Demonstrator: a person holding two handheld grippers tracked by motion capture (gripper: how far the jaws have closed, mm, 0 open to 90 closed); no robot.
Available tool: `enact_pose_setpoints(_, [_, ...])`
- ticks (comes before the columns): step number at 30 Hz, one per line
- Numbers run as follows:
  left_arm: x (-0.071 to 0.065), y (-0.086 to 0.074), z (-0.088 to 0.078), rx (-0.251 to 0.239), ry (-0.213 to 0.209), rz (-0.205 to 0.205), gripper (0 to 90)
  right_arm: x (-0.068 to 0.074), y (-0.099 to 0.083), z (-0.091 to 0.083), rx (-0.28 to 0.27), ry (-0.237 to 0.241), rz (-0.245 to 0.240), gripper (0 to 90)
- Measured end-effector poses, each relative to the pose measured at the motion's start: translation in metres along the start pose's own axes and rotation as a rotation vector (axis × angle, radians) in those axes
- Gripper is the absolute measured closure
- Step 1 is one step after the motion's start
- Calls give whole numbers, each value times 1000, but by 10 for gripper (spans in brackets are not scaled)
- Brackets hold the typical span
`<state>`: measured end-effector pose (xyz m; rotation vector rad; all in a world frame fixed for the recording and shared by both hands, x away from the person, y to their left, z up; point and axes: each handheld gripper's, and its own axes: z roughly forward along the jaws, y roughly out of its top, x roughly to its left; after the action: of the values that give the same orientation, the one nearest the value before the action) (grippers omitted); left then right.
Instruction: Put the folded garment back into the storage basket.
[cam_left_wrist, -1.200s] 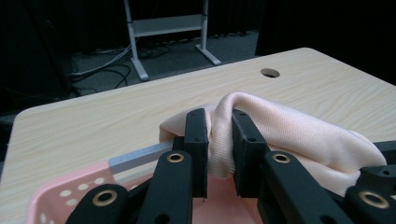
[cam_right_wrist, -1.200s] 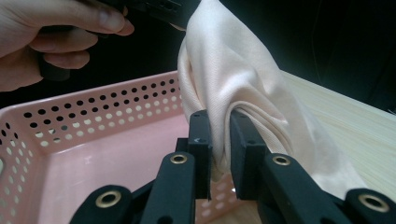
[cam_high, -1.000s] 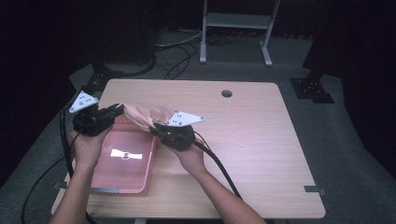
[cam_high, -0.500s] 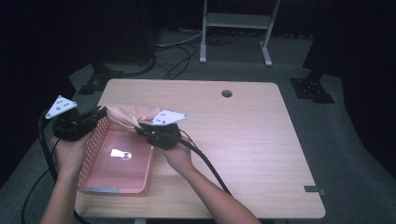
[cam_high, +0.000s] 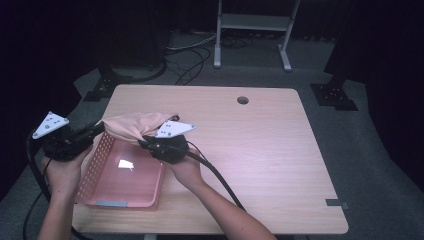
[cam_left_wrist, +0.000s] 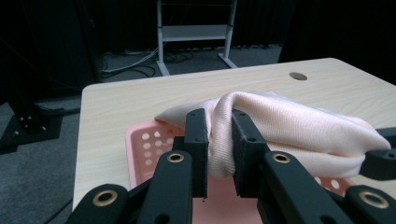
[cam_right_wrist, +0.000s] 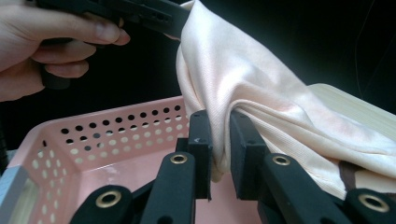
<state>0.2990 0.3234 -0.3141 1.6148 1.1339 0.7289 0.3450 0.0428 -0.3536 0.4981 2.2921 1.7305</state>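
Pale pink soft knit cloth (cam_high: 135, 125), high view: slung between left gripper (cam_high: 95, 131) and right gripper (cam_high: 145, 144) over perforated pink plastic basket (cam_high: 100, 150). Left gripper view: clamped on a fold. Right gripper view: likewise; probably light, limp, best pinched at bunched edges.

Peach cloth (cam_high: 135, 125), pink perforated basket (cam_high: 120, 172)

Both forearms are showing bare, with no sleeves, over the wooden surface (cam_high: 260, 150). The left gripper (cam_high: 85, 135) and right gripper (cam_high: 145, 143) are black, each wearing a grey three-cornered plate with dark dots. Brass-ringed screw holes are dotting their flat rectangular jaws. Thick black cables are trailing from both.
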Motion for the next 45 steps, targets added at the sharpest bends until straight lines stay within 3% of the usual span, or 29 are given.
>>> enact_pose_setpoints(18, [-8, -32, -26, 0, -33, -21, 793, 21, -18, -9, 12, 44, -14, 806])
enact_pose_setpoints(26, [-10, -42, -36, 8, -24, -17, 793, 29, -24, -8, 25, 66, -20, 805])
enact_pose_setpoints(45, [-12, -58, -45, 22, -13, -19, 792, 33, -32, -6, 46, 87, -14, 805])
